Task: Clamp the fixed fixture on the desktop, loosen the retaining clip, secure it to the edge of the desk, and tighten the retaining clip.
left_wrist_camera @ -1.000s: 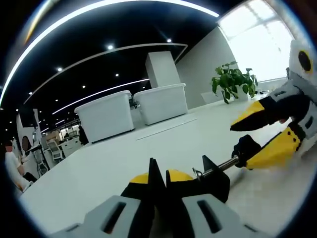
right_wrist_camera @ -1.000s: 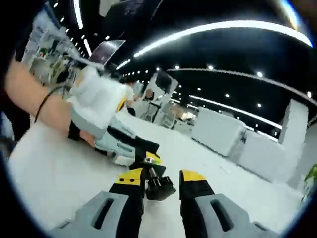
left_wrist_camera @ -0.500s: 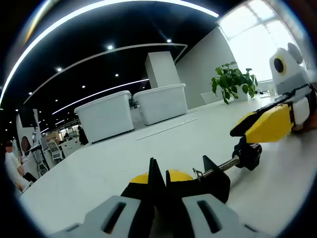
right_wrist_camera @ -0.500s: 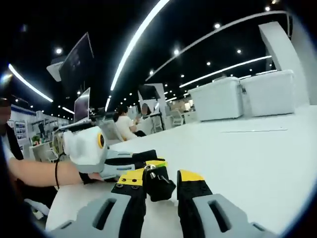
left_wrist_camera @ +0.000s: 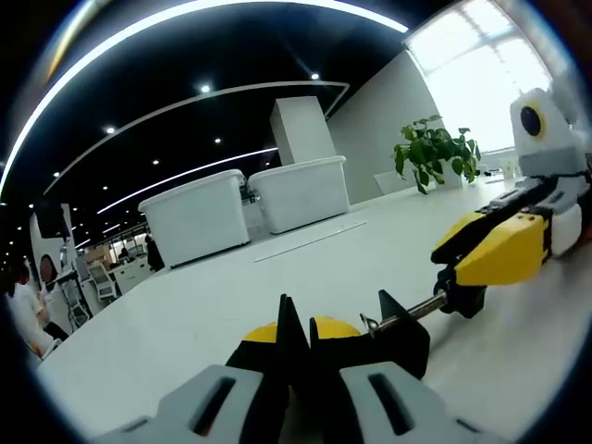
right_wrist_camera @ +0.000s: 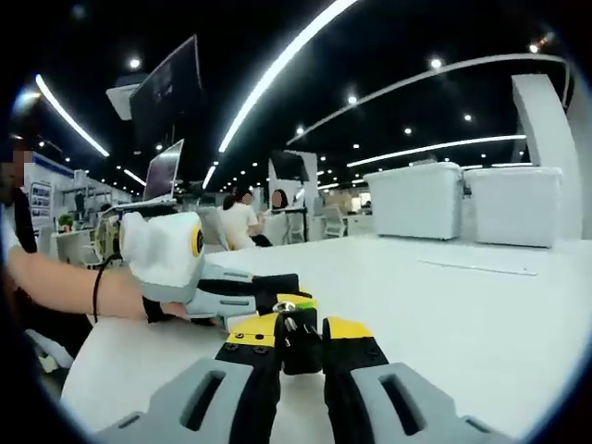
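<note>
**Both grippers closed on the clamp**

Left gripper (left_wrist_camera: 294, 335) is seen with its jaws pressed narrowly together on the black body of the clamp (left_wrist_camera: 400, 335), low on the white desk (left_wrist_camera: 213, 301). To its right, the screw knob (right_wrist_camera: 298, 338) at the clamp's far end is pinched between the jaws of the right gripper (right_wrist_camera: 296, 335). Two white bins (left_wrist_camera: 242, 205) and a potted plant (left_wrist_camera: 437, 150) are seen well beyond the grippers.

Long white ceiling light strips (left_wrist_camera: 213, 9) curved by fisheye distortion glowed against a dark ceiling. Right of them, a blown-out bright window (left_wrist_camera: 486, 79) glared; the glossy white desktop (right_wrist_camera: 444, 305) stayed evenly lit, edges soft.
</note>
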Tool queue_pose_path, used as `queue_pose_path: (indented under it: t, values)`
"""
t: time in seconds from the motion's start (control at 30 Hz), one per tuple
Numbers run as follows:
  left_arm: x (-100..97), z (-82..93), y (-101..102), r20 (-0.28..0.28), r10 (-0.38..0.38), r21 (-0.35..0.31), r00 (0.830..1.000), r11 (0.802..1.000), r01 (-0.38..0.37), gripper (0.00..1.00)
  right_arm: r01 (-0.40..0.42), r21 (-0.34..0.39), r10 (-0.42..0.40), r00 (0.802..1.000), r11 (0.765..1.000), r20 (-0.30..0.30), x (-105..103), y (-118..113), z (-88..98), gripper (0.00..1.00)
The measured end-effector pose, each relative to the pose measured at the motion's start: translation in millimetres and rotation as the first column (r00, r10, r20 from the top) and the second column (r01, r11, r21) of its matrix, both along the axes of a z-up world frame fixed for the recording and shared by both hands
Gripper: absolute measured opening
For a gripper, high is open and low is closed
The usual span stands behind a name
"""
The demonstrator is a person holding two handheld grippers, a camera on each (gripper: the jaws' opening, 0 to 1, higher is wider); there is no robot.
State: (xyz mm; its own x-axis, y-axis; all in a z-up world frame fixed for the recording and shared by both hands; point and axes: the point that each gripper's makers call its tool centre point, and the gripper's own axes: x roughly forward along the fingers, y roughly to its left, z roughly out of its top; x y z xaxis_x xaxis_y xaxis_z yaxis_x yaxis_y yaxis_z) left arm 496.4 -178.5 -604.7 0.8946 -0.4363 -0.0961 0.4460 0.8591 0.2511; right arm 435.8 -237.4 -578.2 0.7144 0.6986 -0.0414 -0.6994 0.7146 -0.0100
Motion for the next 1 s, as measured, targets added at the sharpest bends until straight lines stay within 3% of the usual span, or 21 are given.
queue_pose_path:
  t: [0.1, 0.33, 0.37, 0.43, 0.53, 0.7, 0.8, 0.87, 0.93, 0.97, 1.0]
  values:
    - [-0.4, -0.1, 0, 0.000, -0.002, 0.000, 1.000, 1.000, 0.002, 0.09, -0.002, -0.021, 0.003, 1.000, 1.000, 0.026, -4, 2, -0.4, 0.16]
    - [-0.2, -0.5, 0, -0.004, -0.003, -0.004, 1.000, 1.000, 0.003, 0.09, 0.020, -0.186, 0.018, 0.979, 0.982, 0.202, -6, 5, 2.4, 0.16]
    - [0.0, -0.5, 0, -0.006, -0.005, -0.007, 1.000, 1.000, 0.004, 0.09, 0.034, -0.219, 0.016, 0.974, 0.975, 0.226, -5, 5, 2.9, 0.16]
    - [-0.3, -0.7, 1, -0.006, -0.005, -0.007, 1.000, 1.000, 0.005, 0.09, 0.075, -0.324, 0.034, 0.948, 0.943, 0.317, -7, 9, 2.6, 0.16]
    - [0.3, -0.8, 0, -0.007, -0.005, -0.008, 1.000, 1.000, 0.005, 0.09, 0.125, -0.425, 0.061, 0.916, 0.896, 0.398, -8, 13, 1.2, 0.16]
    - [0.6, -0.8, 1, -0.006, -0.003, -0.007, 1.000, 1.000, 0.003, 0.09, 0.159, -0.478, 0.076, 0.897, 0.864, 0.436, -7, 15, -0.6, 0.16]
    - [0.7, -0.8, 1, -0.007, -0.004, -0.007, 1.000, 1.000, 0.004, 0.09, 0.153, -0.478, 0.073, 0.903, 0.865, 0.423, -5, 14, 1.1, 0.16]
    - [0.7, -0.7, 0, -0.006, -0.004, -0.007, 1.000, 1.000, 0.004, 0.09, 0.138, -0.449, 0.055, 0.919, 0.883, 0.390, -5, 11, 1.9, 0.16]
    - [0.7, -0.7, 0, -0.006, -0.005, -0.006, 1.000, 1.000, 0.005, 0.09, 0.075, -0.300, 0.017, 0.956, 0.951, 0.293, -6, 8, 9.3, 0.20]
    - [0.7, -0.7, 0, -0.006, -0.004, -0.006, 1.000, 1.000, 0.004, 0.09, 0.054, -0.173, -0.013, 0.973, 0.983, 0.230, -5, 4, 17.0, 0.26]
    - [0.7, -0.6, 0, -0.006, -0.004, -0.006, 1.000, 1.000, 0.004, 0.09, 0.031, -0.042, -0.024, 0.986, 0.999, 0.164, -4, 0, 24.5, 0.31]
